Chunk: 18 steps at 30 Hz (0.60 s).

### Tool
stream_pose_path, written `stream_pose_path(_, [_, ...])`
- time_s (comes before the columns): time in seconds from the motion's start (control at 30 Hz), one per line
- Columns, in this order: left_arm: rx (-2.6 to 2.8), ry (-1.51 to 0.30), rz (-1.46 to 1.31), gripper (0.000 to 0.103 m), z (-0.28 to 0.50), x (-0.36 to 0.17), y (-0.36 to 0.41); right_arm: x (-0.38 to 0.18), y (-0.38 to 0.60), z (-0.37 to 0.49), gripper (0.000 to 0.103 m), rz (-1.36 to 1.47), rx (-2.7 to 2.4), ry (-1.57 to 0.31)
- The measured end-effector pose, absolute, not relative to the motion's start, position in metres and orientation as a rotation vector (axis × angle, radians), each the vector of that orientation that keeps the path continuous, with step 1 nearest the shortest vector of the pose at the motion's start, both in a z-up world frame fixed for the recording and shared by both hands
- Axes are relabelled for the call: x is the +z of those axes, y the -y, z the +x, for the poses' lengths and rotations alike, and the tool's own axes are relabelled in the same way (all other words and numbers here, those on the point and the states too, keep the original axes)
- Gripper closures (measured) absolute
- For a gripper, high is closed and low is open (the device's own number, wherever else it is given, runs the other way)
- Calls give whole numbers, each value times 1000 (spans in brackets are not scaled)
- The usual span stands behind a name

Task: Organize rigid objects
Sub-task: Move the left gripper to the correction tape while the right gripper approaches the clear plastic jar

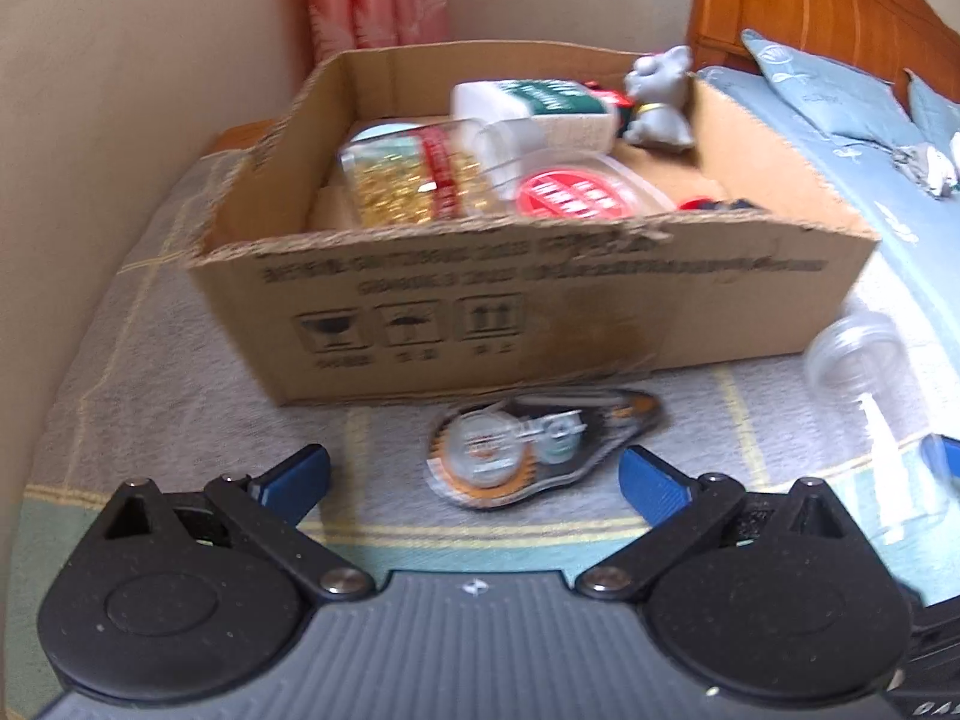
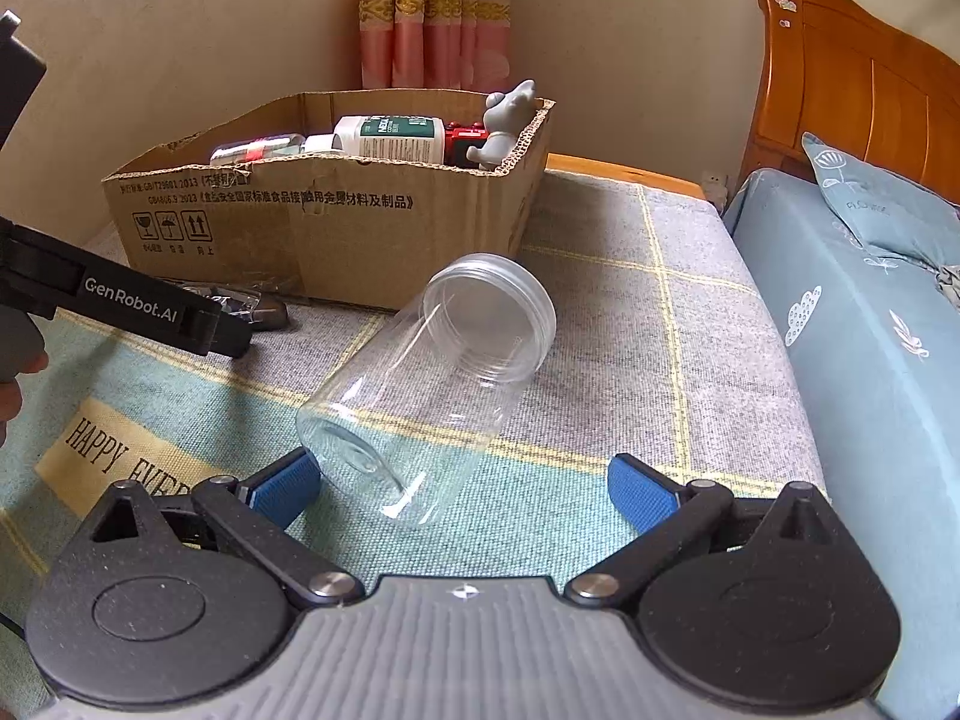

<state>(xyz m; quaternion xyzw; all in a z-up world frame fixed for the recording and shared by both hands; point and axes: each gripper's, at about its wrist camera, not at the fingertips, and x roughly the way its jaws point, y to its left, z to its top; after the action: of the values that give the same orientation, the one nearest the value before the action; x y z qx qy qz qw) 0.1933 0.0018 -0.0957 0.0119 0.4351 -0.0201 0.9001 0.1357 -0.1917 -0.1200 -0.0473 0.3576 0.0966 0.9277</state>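
Observation:
A cardboard box (image 1: 540, 300) (image 2: 312, 210) sits on a checked blanket and holds a white bottle (image 1: 534, 105) (image 2: 390, 135), a jar of gold bits (image 1: 414, 174), a red-lidded tub (image 1: 570, 195) and a grey figurine (image 1: 657, 99) (image 2: 504, 120). A correction tape dispenser (image 1: 528, 444) lies in front of the box, between the fingers of my open left gripper (image 1: 474, 477). A clear empty plastic jar (image 2: 432, 384) (image 1: 864, 372) lies on its side, its base between the fingers of my open right gripper (image 2: 462, 489).
The blanket (image 2: 630, 330) covers a low surface against a beige wall. A bed with a blue sheet (image 2: 870, 360), pillow and wooden headboard (image 2: 852, 84) stands at the right. Pink curtains (image 2: 432, 12) hang behind the box. The left gripper's body (image 2: 120, 300) shows at the left.

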Motion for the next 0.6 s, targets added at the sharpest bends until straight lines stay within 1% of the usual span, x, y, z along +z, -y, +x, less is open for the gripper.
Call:
stream_pose_path(0.23, [49, -895, 9, 1, 186, -98, -39, -120, 192, 134, 0, -97, 200, -724])
stream_pose_path(0.4, [-33, -923, -20, 1, 184, -96, -25, -120, 192, 134, 0, -97, 200, -723])
stream_pose_path(0.6, [-27, -917, -37, 1, 196, -95, -4, -120, 193, 134, 0, -103, 211, -735])
